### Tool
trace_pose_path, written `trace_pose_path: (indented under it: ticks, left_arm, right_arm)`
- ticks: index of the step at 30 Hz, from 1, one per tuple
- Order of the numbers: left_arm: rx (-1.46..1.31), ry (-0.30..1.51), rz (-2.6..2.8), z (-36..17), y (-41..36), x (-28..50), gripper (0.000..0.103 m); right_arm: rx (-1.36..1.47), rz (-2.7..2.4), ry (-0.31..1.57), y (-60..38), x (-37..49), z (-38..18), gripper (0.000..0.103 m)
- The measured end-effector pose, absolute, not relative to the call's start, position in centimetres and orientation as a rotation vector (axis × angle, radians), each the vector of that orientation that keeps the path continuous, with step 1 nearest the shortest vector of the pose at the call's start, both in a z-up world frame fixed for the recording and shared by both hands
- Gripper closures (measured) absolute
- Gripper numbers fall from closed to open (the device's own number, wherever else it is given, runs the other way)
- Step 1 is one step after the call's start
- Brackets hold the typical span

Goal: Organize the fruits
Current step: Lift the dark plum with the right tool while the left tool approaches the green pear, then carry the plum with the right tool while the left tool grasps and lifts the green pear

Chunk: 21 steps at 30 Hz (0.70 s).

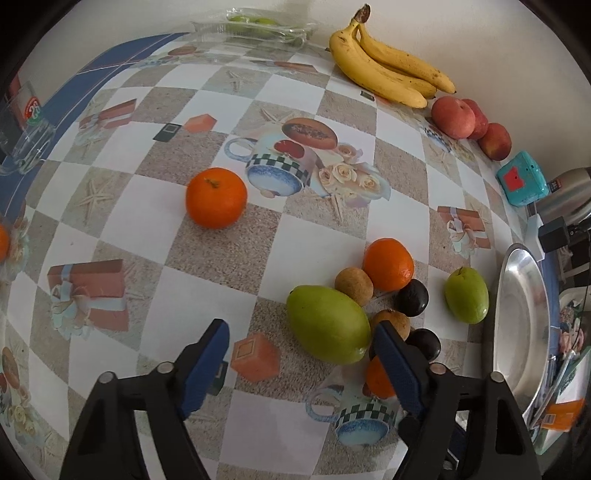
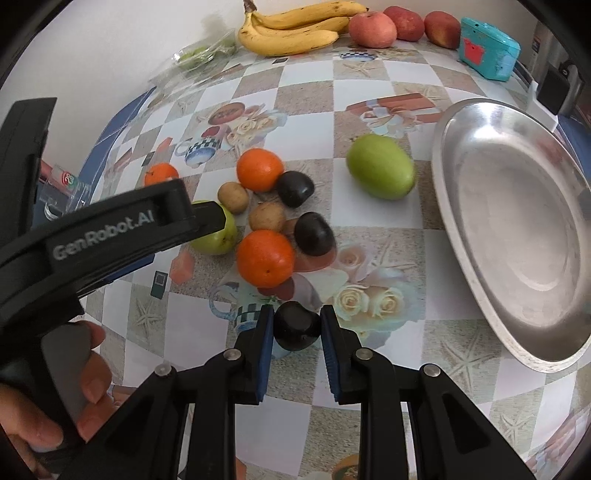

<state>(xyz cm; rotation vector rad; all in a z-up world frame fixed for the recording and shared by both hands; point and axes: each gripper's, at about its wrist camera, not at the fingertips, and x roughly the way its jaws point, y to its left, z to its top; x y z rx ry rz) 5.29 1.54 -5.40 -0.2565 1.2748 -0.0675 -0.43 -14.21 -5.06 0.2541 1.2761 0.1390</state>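
My right gripper [image 2: 297, 314] is shut on a dark plum [image 2: 296, 326], just above the patterned tablecloth. Behind it lies a cluster of fruit: oranges [image 2: 265, 258], dark plums [image 2: 314, 234] and brown round fruits [image 2: 266, 218]. A green mango [image 2: 380, 171] lies apart, near the steel tray [image 2: 517, 221]. My left gripper [image 1: 301, 334] is open over a second green mango [image 1: 328, 325]. Its right finger is close beside the mango and its left finger stands well clear. A lone orange [image 1: 216, 197] sits farther back on the left.
Bananas [image 1: 388, 70] and red apples [image 1: 452, 116] lie along the back wall. A teal box [image 1: 521, 181] and a metal flask [image 1: 569, 192] stand at the right. A glass [image 1: 26, 136] is at the far left, and a plastic pack of green fruit [image 1: 258, 26] at the back.
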Motion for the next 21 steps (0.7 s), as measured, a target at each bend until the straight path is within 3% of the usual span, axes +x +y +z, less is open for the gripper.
trace_pose_path:
  ticks: [6,10,21]
  left_arm:
    - [-0.303,1.276,-0.085,-5.9,1.4,5.6,0.035]
    - [-0.306,1.279,-0.117,-5.7,0.5,5.8,0.053]
    - [-0.295,1.269,-0.046,-5.0,0.9,5.7,0.054]
  right_arm:
    - [0.266,0.132,1.262,-15.0,-0.7,-4.5,0.077]
    - [0.268,0.128,1.262,-15.3,-0.7,-4.5,0.077]
    - [0.299,0.129,1.257,-16.0,-0.9,-3.9,0.077]
